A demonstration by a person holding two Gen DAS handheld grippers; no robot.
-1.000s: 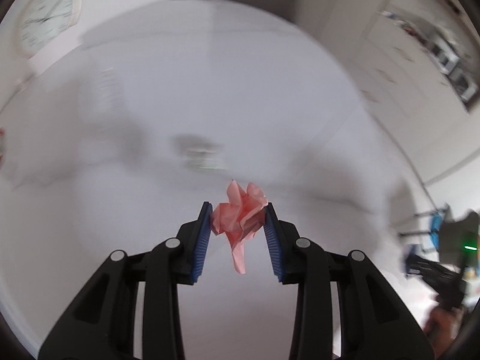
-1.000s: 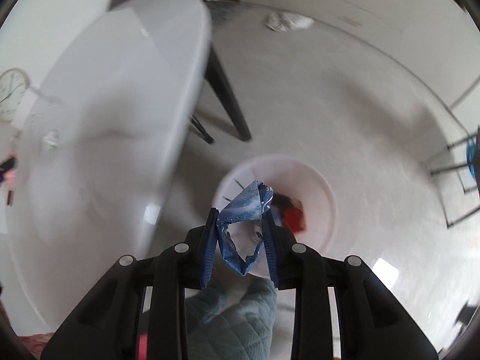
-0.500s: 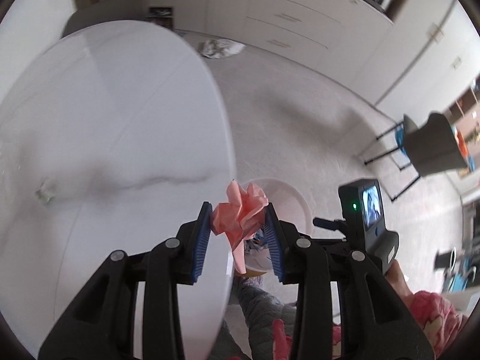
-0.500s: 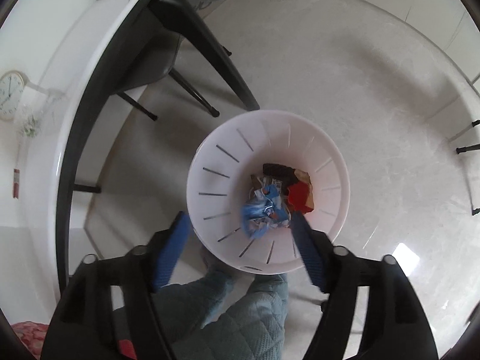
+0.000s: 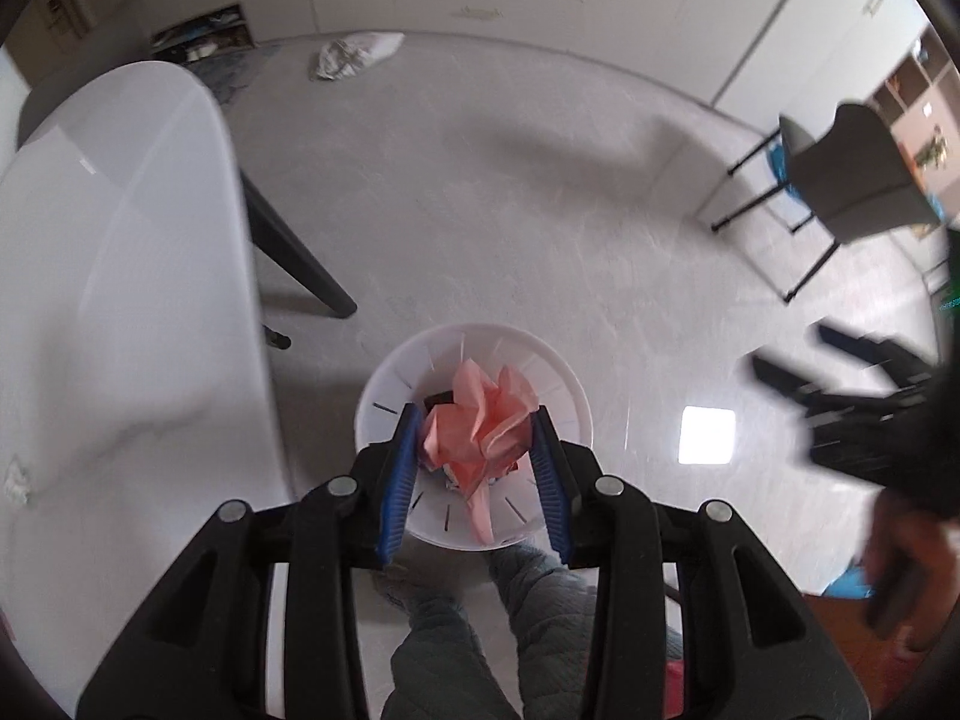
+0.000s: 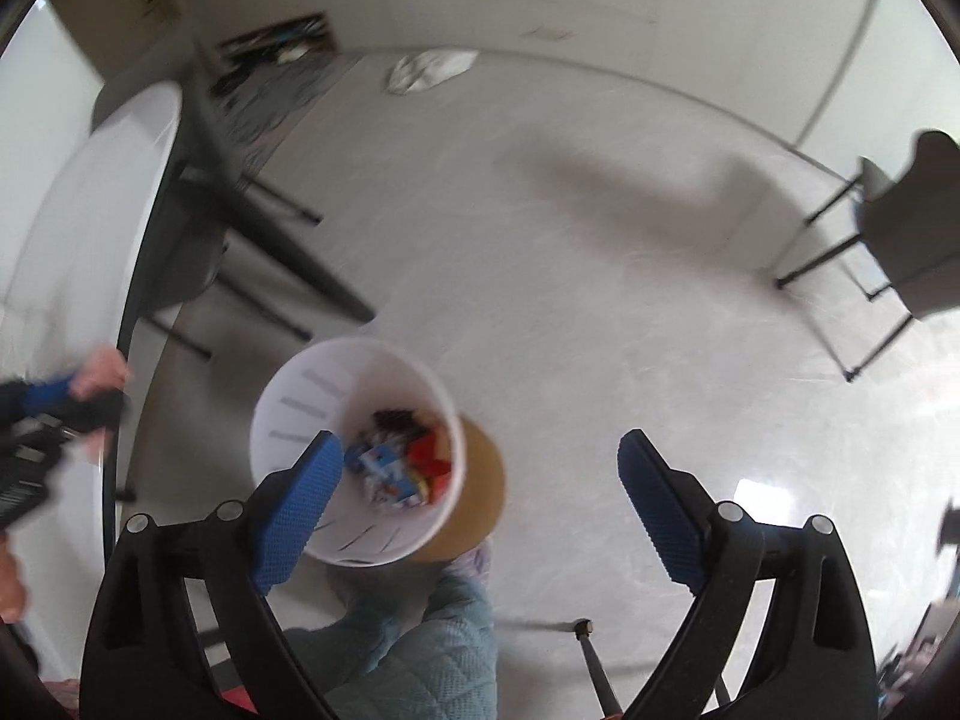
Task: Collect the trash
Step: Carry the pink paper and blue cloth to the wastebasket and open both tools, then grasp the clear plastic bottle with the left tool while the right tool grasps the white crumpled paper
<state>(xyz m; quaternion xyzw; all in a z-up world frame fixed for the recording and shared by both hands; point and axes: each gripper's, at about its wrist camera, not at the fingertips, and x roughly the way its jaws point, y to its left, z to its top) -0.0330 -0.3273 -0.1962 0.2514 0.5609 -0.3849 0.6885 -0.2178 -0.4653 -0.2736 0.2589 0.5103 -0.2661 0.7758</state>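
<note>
Pale marble-look floor fills the left wrist view, with the white table [image 5: 120,276] along the left edge and a dark chair [image 5: 852,180] off to the right. The left gripper [image 5: 474,456] is clamped on the crumpled pink paper [image 5: 480,426], same squeeze as half a second ago, but now it hangs right over the open white trash bin [image 5: 474,444] instead of sitting at the table's edge. A bit of other trash peeks out in the bin under the paper. The right gripper [image 5: 840,396] shows as a dark blur on the right, so it's pulled away from the bin. A small crumpled scrap [image 5: 17,480] sits on the table, far left.

Over on the right wrist view, same floor, table edge [image 6: 108,192] on the left. The right gripper [image 6: 474,480] has its blue pads spread wide with nothing between them, even wider than half a second ago. The bin [image 6: 300,396] has slid to the lower left of the view, and the blue wrapper [image 6: 384,474] lies inside it next to red [image 6: 429,456] and dark scraps. The left gripper [image 6: 66,402] pokes in blurry at the left edge, pink paper in its tips.
</note>
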